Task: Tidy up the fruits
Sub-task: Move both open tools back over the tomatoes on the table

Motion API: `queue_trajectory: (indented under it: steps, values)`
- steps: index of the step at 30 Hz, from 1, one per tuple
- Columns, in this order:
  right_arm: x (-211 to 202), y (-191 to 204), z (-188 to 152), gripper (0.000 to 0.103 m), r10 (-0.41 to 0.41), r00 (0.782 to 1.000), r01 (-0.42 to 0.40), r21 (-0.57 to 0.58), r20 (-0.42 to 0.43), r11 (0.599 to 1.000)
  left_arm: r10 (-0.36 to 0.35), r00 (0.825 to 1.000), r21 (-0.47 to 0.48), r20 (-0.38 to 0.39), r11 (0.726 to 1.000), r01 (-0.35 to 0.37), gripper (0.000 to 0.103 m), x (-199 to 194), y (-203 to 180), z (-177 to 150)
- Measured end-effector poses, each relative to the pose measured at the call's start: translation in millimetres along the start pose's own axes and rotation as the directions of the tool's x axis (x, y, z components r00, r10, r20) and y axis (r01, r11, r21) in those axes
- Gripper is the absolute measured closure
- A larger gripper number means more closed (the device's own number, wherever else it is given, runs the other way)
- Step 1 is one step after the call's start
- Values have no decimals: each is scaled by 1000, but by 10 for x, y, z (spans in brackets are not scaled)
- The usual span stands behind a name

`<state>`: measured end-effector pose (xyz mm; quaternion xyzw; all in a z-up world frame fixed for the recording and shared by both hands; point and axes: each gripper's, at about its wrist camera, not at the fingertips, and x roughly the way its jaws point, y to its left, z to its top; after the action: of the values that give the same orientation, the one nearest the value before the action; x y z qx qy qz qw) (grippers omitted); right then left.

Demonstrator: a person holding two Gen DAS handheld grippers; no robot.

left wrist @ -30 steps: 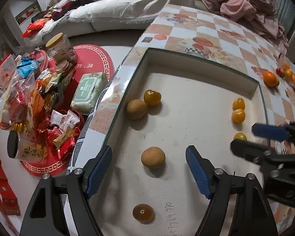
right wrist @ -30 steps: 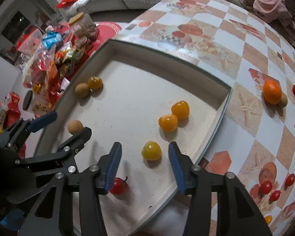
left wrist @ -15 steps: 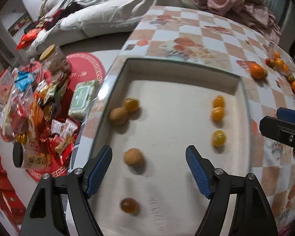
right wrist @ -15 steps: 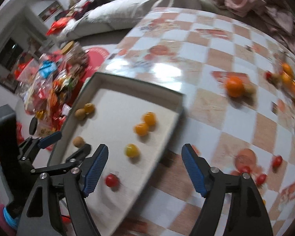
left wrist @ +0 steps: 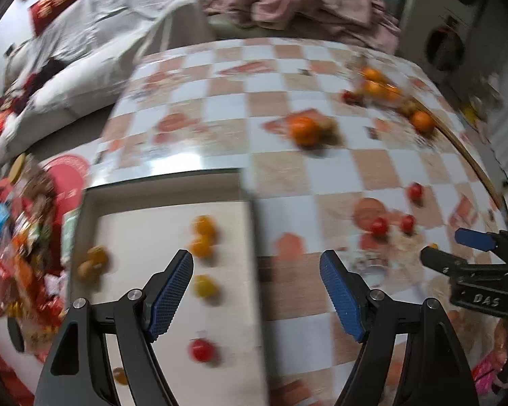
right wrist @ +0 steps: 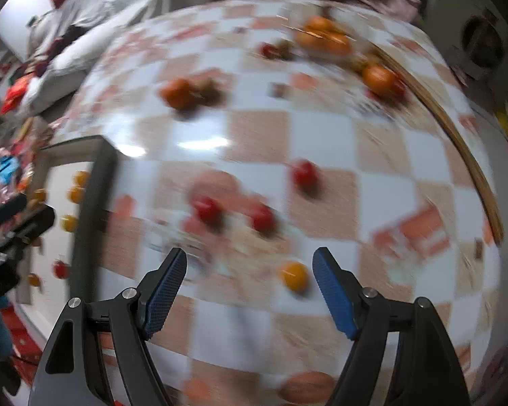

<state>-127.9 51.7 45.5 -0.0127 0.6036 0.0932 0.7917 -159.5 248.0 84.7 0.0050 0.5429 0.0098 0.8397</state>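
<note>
A white tray (left wrist: 172, 199) on the checkered table holds several yellow tomatoes (left wrist: 205, 286), brown fruits (left wrist: 84, 269) and a red cherry tomato (left wrist: 201, 352). My left gripper (left wrist: 256, 292) is open and empty above the tray's right edge. My right gripper (right wrist: 249, 289) is open and empty above the table, with a yellow tomato (right wrist: 293, 275) just ahead between its fingers. Red cherry tomatoes (right wrist: 206, 208) lie beyond it. Oranges (right wrist: 177, 93) lie farther back. The tray also shows in the right wrist view (right wrist: 94, 182).
A heap of snack packets (left wrist: 13, 237) lies on the floor left of the table. A sofa with pink clothes (left wrist: 288, 3) stands behind. The table's curved right rim (right wrist: 470, 165) runs along a wall. Both views are motion-blurred.
Both grippers have swung right, away from the tray's middle. The right one now hangs over the table's loose tomatoes, and the left one over the tray's right edge.
</note>
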Motion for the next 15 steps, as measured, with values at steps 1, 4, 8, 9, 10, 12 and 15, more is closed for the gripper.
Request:
queue_trajectory:
  steps: [1,4,8,9,10,12,15]
  values:
    - [9,-49,-30,23,-7,1000,7,7,-3,1000,-9,1000,18,-9,1000,9,25,47,-95,6]
    - [56,-172,-142,23,-28,1000,28,19,-13,999,-50,998,51,-43,997,52,25,210,-330,10]
    - [101,-232,-263,23,-45,999,45,17,-18,999,-84,994,97,-70,991,91,25,407,-609,7]
    - [98,-236,-293,23,-49,999,49,15,-18,999,-90,993,101,-73,990,97,25,445,-644,10]
    - [116,-250,-315,23,-52,998,53,13,-19,999,-96,992,105,-76,989,104,25,487,-686,20]
    - [137,-265,-333,23,-54,998,54,15,-18,998,-102,992,109,-78,988,110,25,559,-751,48]
    - [157,-279,-344,24,-46,999,46,16,-10,999,-108,991,112,-74,987,116,25,640,-830,102]
